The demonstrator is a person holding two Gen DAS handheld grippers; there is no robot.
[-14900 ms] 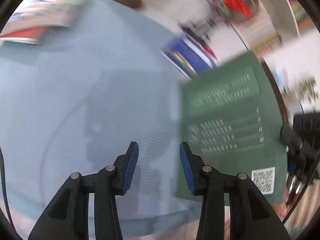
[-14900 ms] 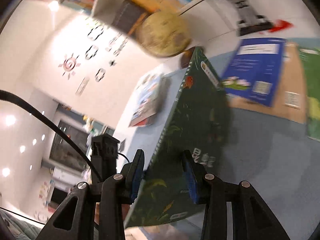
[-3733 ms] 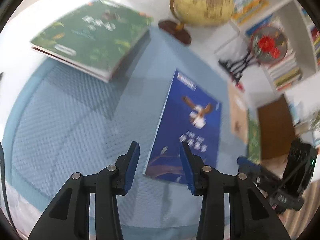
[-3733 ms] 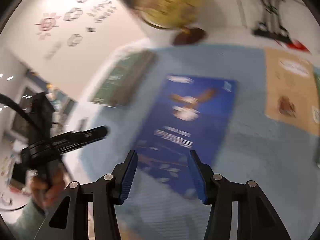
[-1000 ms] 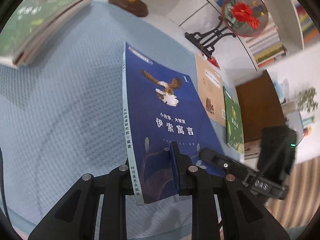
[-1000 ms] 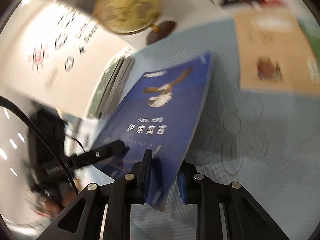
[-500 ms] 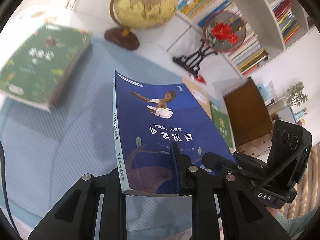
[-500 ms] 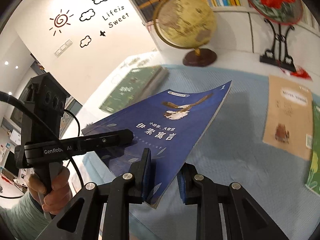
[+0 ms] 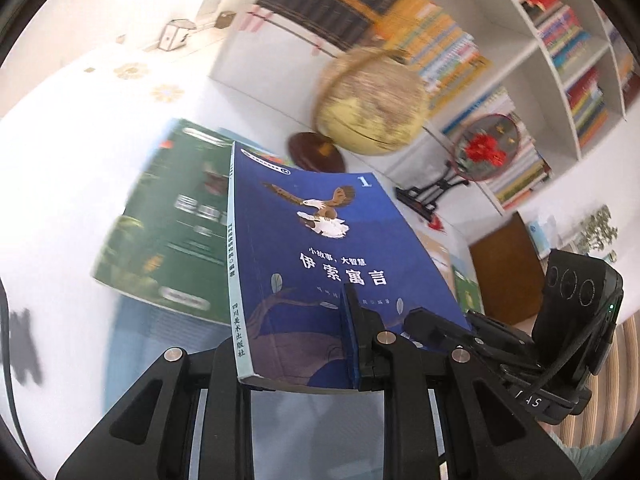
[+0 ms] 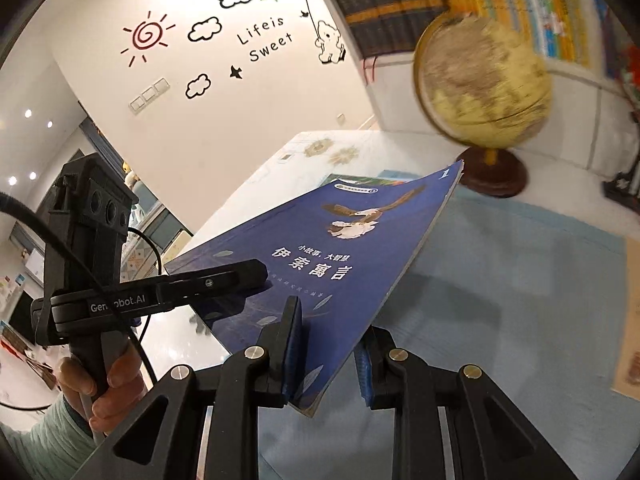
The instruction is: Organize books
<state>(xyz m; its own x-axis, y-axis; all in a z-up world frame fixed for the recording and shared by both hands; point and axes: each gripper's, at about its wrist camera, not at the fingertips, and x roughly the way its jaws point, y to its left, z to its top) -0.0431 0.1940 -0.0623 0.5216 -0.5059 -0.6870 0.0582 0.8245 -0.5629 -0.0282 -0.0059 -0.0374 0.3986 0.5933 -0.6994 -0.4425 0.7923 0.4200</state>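
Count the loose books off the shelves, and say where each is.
4, maybe more hidden: blue book held aloft by both grippers, green book lying behind it, tan book and another green one on the mat.

Held at frame centre in the left wrist view: a book (image 9: 332,264) raised off the mat (image 9: 160,344), clamped at its near edge by the left gripper (image 9: 296,356), with the right gripper (image 9: 436,332) pinching its lower right corner. Partly hidden behind its left edge, a second book (image 9: 176,224) lying flat, left of centre. Further back, upper right of centre, a globe (image 9: 372,104), with bookshelves (image 9: 560,52) behind.
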